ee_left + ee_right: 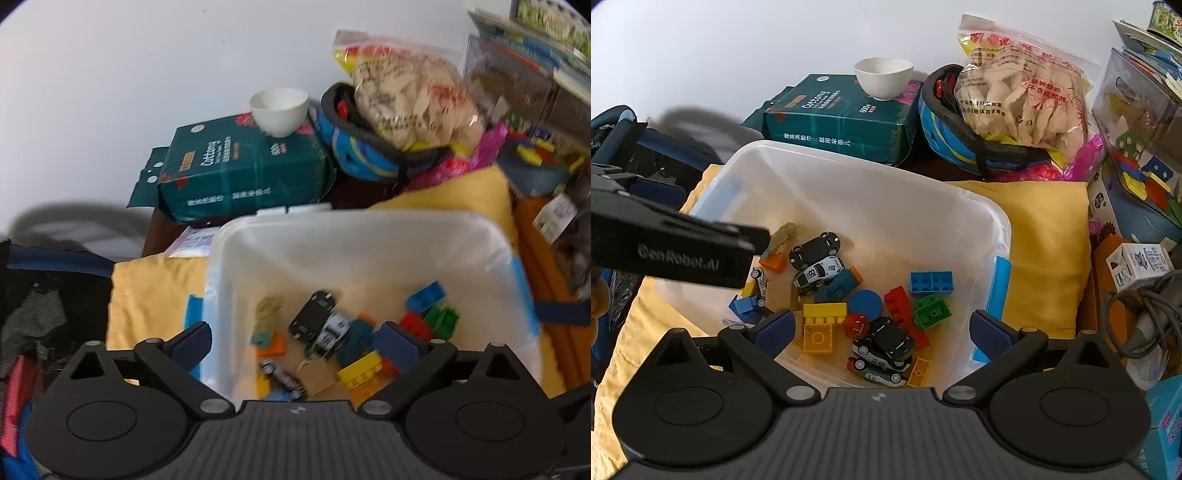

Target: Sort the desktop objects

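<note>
Both grippers hang over the clear plastic bin with their jaws spread wide and nothing between them: the left gripper points down at the bin's near-left corner, and the right gripper looks into it from the near side. The bin sits on a yellow cloth and holds the small toys: toy cars such as the black car and the white racing car, plus bricks like the blue brick, the yellow brick and the green brick. These look light, hard and stiff, not breakable, though smooth plastic may slip; a brick is best pinched across its flat sides, a car across its doors. Below the right gripper's fingers lie the yellow brick and another black car, close beneath; the blue brick lies a little further in. Behind the bin, well apart, a white bowl rests on a green pack.
</note>
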